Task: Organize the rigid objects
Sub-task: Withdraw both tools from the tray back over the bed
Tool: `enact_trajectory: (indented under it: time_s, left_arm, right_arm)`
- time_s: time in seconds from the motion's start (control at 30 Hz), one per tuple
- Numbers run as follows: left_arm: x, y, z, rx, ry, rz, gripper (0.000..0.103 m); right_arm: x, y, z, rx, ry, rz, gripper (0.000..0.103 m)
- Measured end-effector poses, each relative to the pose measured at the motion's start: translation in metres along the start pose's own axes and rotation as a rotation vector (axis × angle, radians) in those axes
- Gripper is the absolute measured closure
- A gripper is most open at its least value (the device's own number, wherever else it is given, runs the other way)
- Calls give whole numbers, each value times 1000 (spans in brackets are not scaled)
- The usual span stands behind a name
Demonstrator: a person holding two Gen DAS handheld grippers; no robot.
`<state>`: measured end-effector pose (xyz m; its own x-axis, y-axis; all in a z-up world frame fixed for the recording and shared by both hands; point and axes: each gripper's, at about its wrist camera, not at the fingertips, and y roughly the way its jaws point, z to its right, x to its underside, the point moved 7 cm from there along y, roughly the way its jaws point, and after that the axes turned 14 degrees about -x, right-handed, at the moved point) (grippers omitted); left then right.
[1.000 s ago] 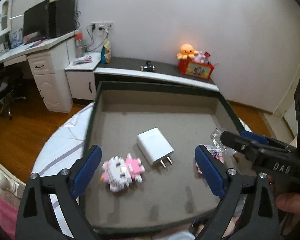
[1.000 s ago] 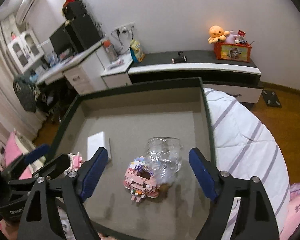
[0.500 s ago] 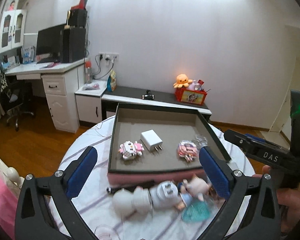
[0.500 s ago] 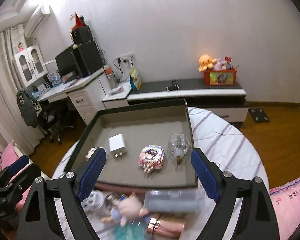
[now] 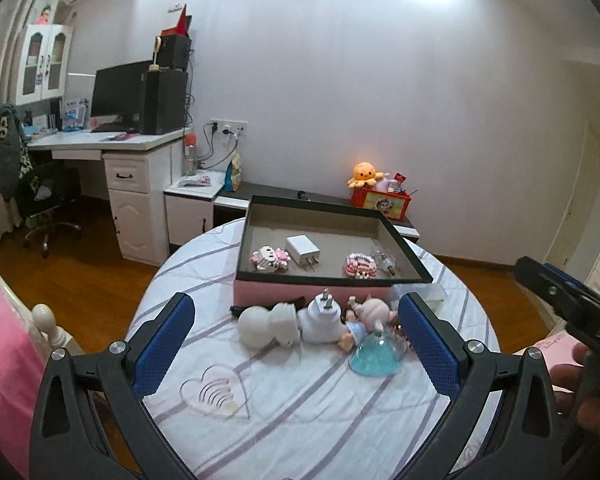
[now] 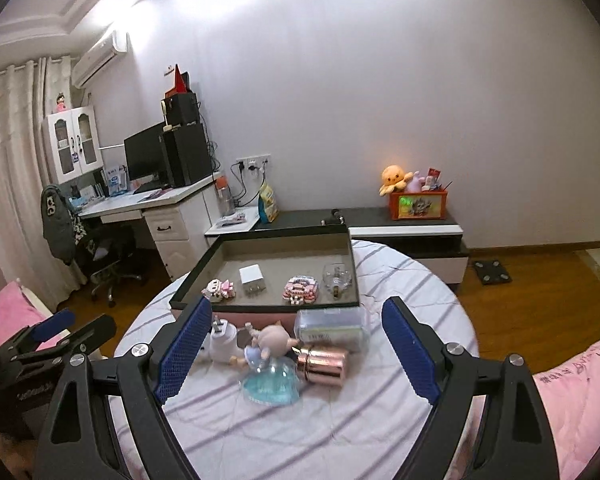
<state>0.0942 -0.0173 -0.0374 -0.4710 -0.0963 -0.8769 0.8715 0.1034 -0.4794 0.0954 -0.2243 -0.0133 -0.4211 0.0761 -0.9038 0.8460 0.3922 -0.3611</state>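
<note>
Left wrist view has the left gripper (image 5: 296, 340) spread wide with nothing between its blue pads, hanging above a round table (image 5: 300, 420) with a striped cloth on it. Right gripper (image 6: 296, 348) is the same deal in its own view, jaws wide apart and holding nothing, and you can see its black body poking in at the right edge of the left view too. Toward the back of the table sits a pink box (image 5: 312, 294) with a dark rim, and four things are lined up inside near the front wall: a pink-and-white block toy (image 5: 270, 260), a white charger (image 5: 302, 250) with its prongs facing the camera, a second block toy (image 5: 360, 266), and a clear glass piece (image 5: 384, 260) furthest right. Stuff not in the box is bunched just in front of it: a white round figure (image 5: 266, 326) on its side, a white plug adapter (image 5: 322, 318) with prongs up, a little doll (image 5: 366, 318) lying down, and a blue see-through dome (image 5: 374, 354) touching the doll. Right wrist view adds a clear plastic case (image 6: 332, 328) and a shiny rose-gold cylinder (image 6: 322, 366) on its side just beside the doll. Closer to the left gripper there's a clear heart-shaped plate (image 5: 214, 394) lying flat by itself.
</note>
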Motion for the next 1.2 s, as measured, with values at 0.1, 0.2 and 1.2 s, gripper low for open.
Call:
enact_trajectory:
  time_s: [0.1, 0.2, 1.2]
  left_arm:
    - [8, -10, -3, -12, 2, 7, 0]
    - [17, -17, -2, -19, 7, 4, 0]
    - [36, -16, -10, -57, 17, -21, 0]
  right_arm:
    - [14, -13, -2, 18, 5, 7, 15]
    - [27, -18, -5, 27, 1, -5, 15]
    - [49, -4, -9, 5, -9, -78, 15]
